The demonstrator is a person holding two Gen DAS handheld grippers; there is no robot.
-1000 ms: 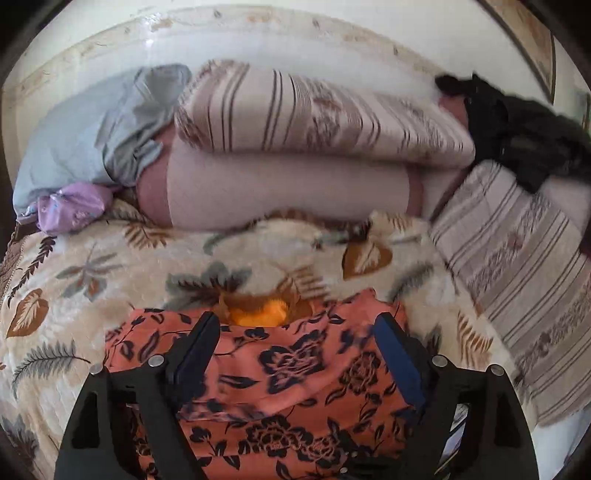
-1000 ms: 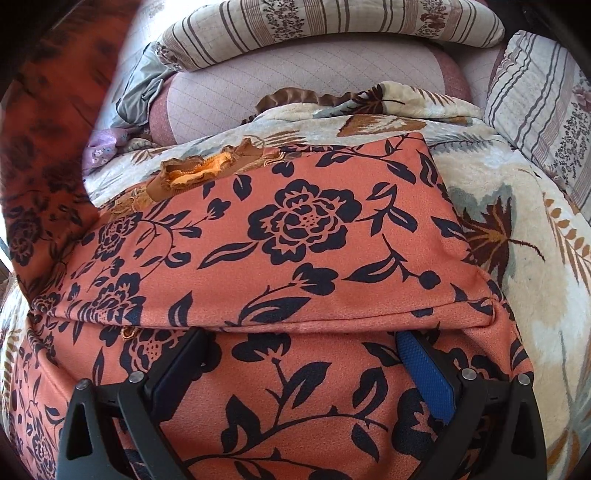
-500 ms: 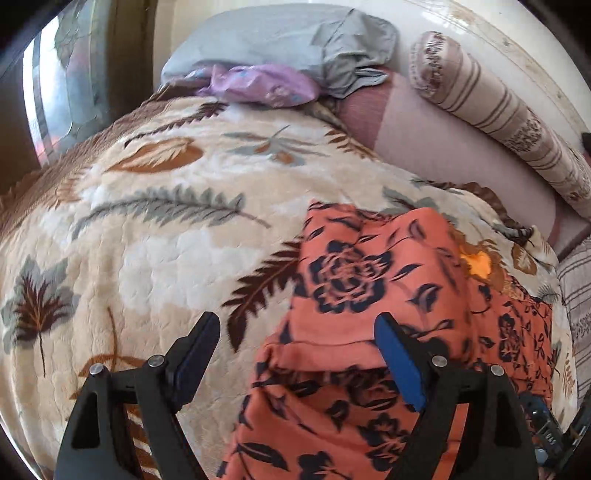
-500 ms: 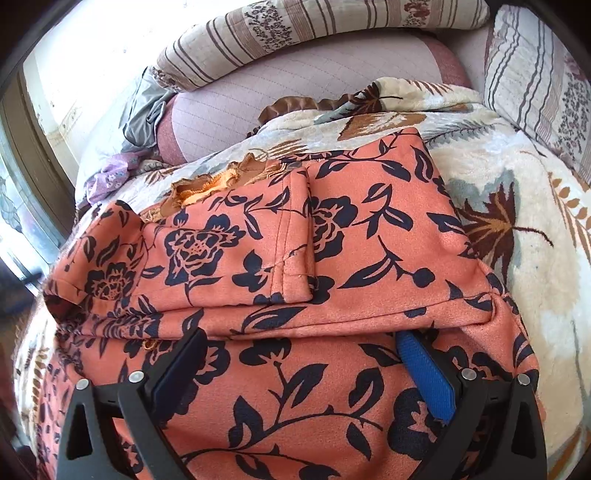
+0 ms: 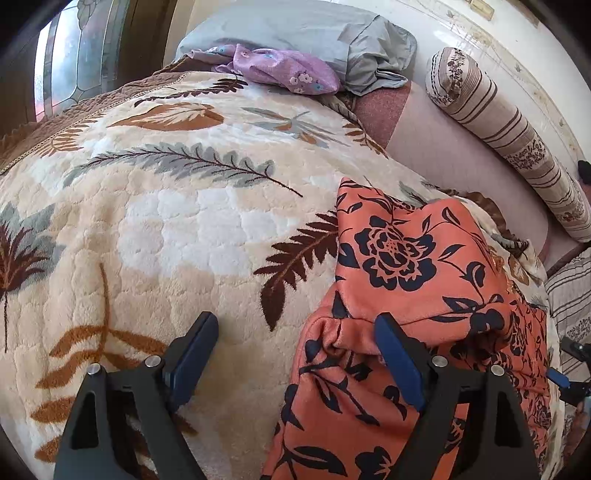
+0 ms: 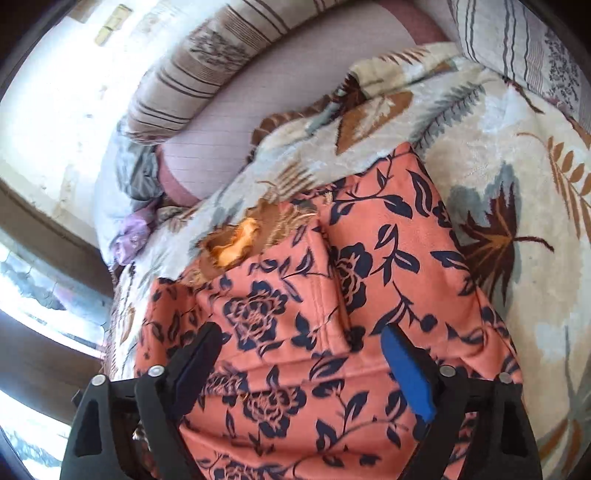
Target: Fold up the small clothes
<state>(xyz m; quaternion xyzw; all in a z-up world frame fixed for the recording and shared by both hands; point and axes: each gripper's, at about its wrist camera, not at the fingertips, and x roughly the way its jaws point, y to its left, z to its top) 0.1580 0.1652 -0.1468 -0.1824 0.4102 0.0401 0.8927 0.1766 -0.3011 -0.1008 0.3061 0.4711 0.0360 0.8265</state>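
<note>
From my left wrist, my left claw (image 5: 291,345) stands wide open over the bed, gripping nothing. The leaf-patterned blanket (image 5: 177,229) fills the gap; the orange floral garment (image 5: 413,280) lies folded to the right, its near-left fold by my right-hand pad (image 5: 397,363). A grey pillow (image 5: 295,26) sits far off.

From my right wrist, my right claw (image 6: 299,354) is closing above the garment (image 6: 369,258), which spreads between the jaws; the pads aren't pressing it. A striped bolster (image 6: 207,66) lies far left.

Home bedroom: blanketed bed (image 5: 184,229), pillows (image 5: 517,140).
</note>
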